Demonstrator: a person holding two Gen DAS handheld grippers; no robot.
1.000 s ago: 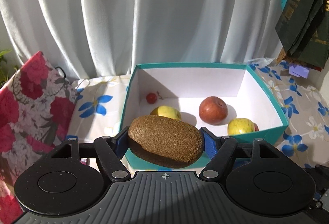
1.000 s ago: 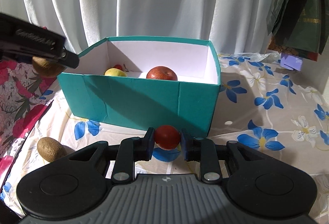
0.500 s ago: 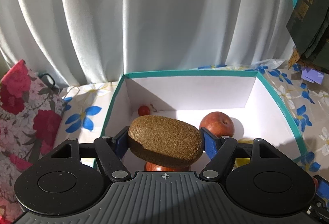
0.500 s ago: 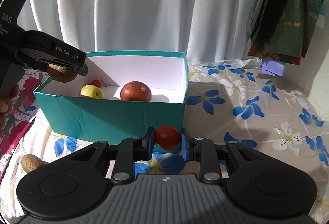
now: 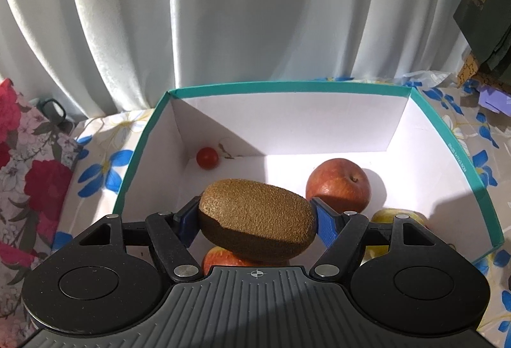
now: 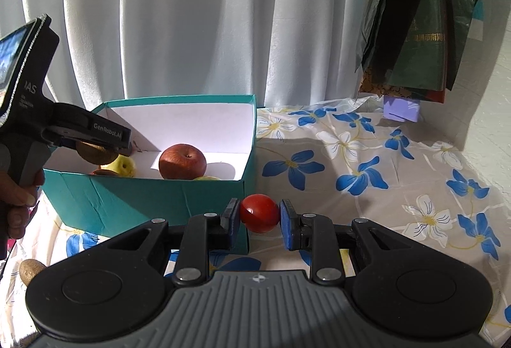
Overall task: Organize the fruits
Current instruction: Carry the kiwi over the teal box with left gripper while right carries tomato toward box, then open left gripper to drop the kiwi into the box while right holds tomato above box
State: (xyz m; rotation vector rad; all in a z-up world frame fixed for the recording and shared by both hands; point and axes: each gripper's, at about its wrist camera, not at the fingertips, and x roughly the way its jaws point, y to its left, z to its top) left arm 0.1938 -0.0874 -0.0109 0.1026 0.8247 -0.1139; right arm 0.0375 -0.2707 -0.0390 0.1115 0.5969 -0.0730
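My left gripper (image 5: pixel 255 218) is shut on a brown kiwi (image 5: pixel 255 217) and holds it above the inside of the teal box (image 5: pixel 460 162). In the box lie a red apple (image 5: pixel 338 185), a cherry tomato (image 5: pixel 207 157), a yellow apple (image 5: pixel 383 215) and a reddish fruit (image 5: pixel 220 257) under the kiwi. My right gripper (image 6: pixel 259 215) is shut on a cherry tomato (image 6: pixel 258 213), in front of the box's (image 6: pixel 147 204) near right corner. The left gripper (image 6: pixel 92 137) with its kiwi (image 6: pixel 95 153) shows there over the box's left side.
A second kiwi (image 6: pixel 30 269) lies on the flowered tablecloth (image 6: pixel 383 175) left of the box. A red floral bag (image 5: pixel 28 182) stands at the left. White curtains hang behind. Dark bags (image 6: pixel 421 12) hang at the right, above a small purple box (image 6: pixel 401 108).
My left gripper has carried the kiwi forward from the box's near rim to over its inside. My right gripper has swung right and lifted with the tomato still held.
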